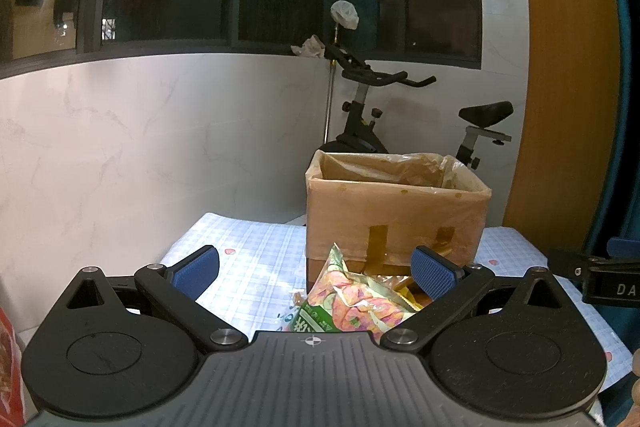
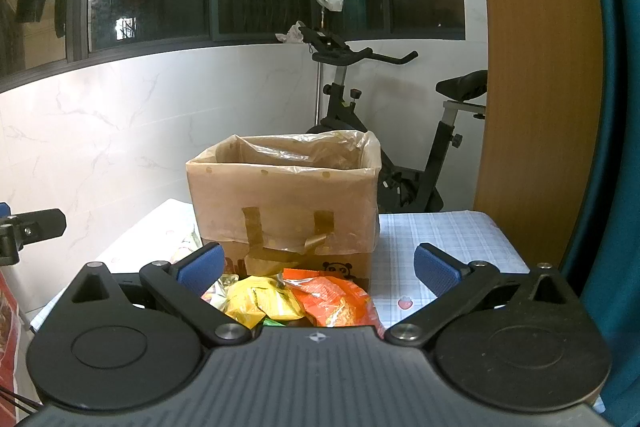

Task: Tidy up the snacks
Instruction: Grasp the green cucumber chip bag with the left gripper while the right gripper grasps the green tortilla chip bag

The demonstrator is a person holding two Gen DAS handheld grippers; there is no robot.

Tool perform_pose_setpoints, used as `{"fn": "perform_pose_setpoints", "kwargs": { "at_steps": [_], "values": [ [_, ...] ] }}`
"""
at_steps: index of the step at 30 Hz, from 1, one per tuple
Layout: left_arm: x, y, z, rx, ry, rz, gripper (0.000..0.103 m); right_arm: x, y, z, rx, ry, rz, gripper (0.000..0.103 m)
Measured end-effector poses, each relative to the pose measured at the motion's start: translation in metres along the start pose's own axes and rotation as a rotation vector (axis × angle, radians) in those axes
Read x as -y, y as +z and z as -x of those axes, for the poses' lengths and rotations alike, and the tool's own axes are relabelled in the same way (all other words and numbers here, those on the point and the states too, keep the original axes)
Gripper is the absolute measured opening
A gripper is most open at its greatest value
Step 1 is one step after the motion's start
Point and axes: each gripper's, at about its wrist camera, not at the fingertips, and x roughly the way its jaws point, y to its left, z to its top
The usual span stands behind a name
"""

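A cardboard box [image 1: 396, 215] lined with a clear plastic bag stands on the checked tablecloth [image 1: 256, 251]; in the right wrist view the cardboard box [image 2: 284, 203] is straight ahead. A green and pink snack bag [image 1: 352, 303] lies in front of it, just below and between the blue pads of my left gripper [image 1: 316, 273], which is open and empty. A yellow snack bag [image 2: 260, 301] and an orange snack bag [image 2: 336, 301] lie at the box's foot, under my right gripper [image 2: 318, 267], open too and holding nothing.
An exercise bike [image 2: 384, 131] stands behind the table against the white tiled wall. A wooden panel [image 2: 536, 75] and teal curtain rise at the right. The other gripper's tip [image 1: 600, 275] shows at the right edge. A red package [image 1: 10, 367] sits at the far left.
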Motion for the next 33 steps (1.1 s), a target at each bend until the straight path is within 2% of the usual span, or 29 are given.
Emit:
{"fn": "perform_pose_setpoints", "kwargs": {
  "at_steps": [10,14,19,24,33],
  "values": [
    [-0.017,-0.005,-0.029,-0.012,0.075,0.006,0.103,0.012,-0.016,-0.020,0.020,0.034,-0.034,0.103],
    [-0.025,-0.013,-0.046,-0.029,0.069,0.015,0.103,0.021,-0.029,-0.039,0.000,0.034,-0.045,0.103],
    [-0.027,-0.028,-0.069,-0.056,0.035,0.014,0.102,0.021,-0.052,-0.066,-0.090,0.064,-0.068,0.103],
    [-0.025,-0.046,-0.089,-0.101,-0.039,0.015,0.102,0.024,-0.077,-0.092,-0.211,0.080,-0.104,0.103],
    [-0.017,-0.070,-0.118,-0.161,-0.144,-0.050,0.102,0.009,-0.106,-0.141,-0.398,0.106,-0.099,0.103]
  ]
}}
